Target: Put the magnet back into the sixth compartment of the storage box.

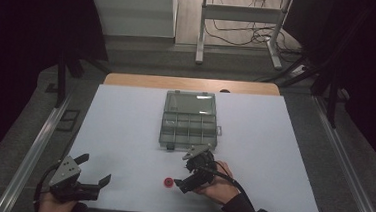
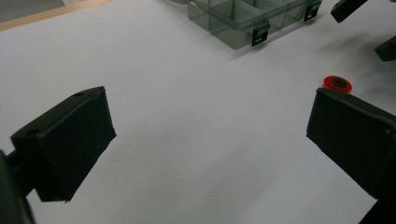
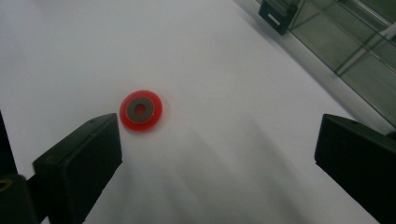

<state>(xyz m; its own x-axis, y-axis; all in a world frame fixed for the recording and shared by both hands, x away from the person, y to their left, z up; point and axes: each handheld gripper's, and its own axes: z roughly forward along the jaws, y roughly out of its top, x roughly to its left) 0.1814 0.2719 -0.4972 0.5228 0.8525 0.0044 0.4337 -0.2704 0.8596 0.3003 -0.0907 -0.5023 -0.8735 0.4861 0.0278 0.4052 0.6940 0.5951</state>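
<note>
red disc [image 3: 141, 110]: looked light, stiff, thin and flat on the table [image 1: 124, 131]; I judged its rim the only hold
right gripper [image 1: 192, 172]: my jaws stood wide apart beside it
left gripper [image 1: 90, 171]: jaws apart, holding nothing

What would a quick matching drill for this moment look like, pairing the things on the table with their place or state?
Things:
1. red disc
2. compartment box
3. left hand-held gripper
4. right hand-held gripper

Place or state:
A. lid open, at the middle of the table
B. open, at the near left corner
C. flat on the white table top, held by nothing
D. open, right beside the disc

Pairs: 1-C, 2-A, 3-B, 4-D
</note>
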